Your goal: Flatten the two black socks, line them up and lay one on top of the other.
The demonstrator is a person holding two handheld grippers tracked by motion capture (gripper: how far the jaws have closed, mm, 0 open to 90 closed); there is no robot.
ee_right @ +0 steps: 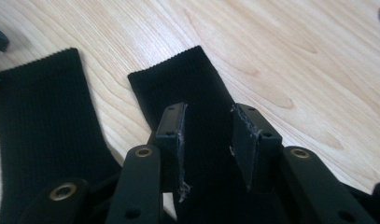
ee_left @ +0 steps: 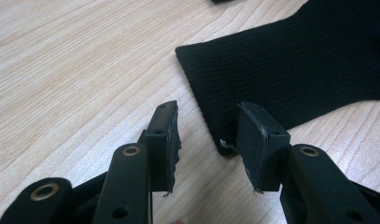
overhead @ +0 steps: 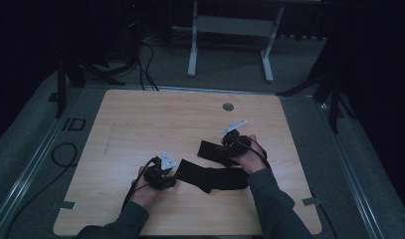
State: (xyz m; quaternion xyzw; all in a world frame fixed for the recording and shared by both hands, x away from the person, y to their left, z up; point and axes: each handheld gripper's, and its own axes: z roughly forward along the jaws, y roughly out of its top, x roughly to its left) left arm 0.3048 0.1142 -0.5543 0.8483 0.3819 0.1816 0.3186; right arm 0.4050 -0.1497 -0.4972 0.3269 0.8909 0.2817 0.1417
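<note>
Two socks [overhead: 210, 174] lay unpaired; both grippers, left [ee_left: 206, 140] and right [ee_right: 207, 140], hung released over cuffs, nothing gripped yet.

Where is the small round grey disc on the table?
In the high view the grey disc sits near the far edge of the wooden table, a little right of centre, beyond the black socks and the right hand-held gripper.

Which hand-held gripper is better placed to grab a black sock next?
Right. The right hand-held gripper has its open jaws straddling a black sock; the left hand-held gripper sits open at the corner of the other sock.
</note>
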